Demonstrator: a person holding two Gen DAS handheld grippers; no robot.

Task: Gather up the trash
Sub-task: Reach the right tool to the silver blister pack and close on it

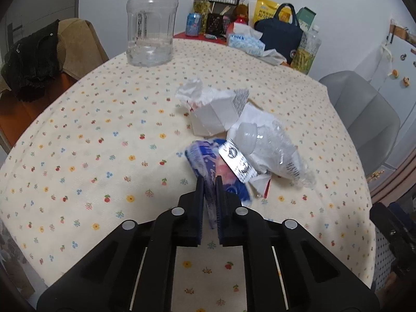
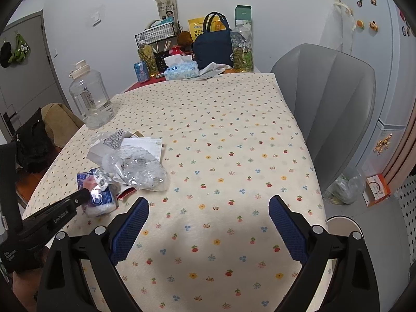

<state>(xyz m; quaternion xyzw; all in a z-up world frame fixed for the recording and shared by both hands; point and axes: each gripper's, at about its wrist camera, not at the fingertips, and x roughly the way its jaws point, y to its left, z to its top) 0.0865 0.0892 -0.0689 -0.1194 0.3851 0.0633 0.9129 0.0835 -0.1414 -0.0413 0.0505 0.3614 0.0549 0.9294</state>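
A blue and pink crumpled wrapper [image 1: 208,169] lies on the flowered tablecloth, and my left gripper [image 1: 210,182] is shut on its near end. A silver blister foil [image 1: 238,162] rests on it. Just behind lie a crushed clear plastic bottle [image 1: 275,153], a white paper box [image 1: 218,114] and a crumpled white tissue [image 1: 191,89]. The right wrist view shows the same heap at the table's left: wrapper [image 2: 100,199], crushed bottle [image 2: 137,169], with the left gripper's black finger [image 2: 78,199] reaching in. My right gripper [image 2: 209,204] hangs open over bare cloth with nothing between its blue pads.
A big clear water jug [image 1: 149,26] stands at the far left of the table [image 1: 78,143]. A tissue box [image 1: 245,43], a navy bag [image 1: 282,35], a can and bottles crowd the far end. A grey chair [image 2: 332,104] stands right; a white bin [image 2: 343,223] sits below.
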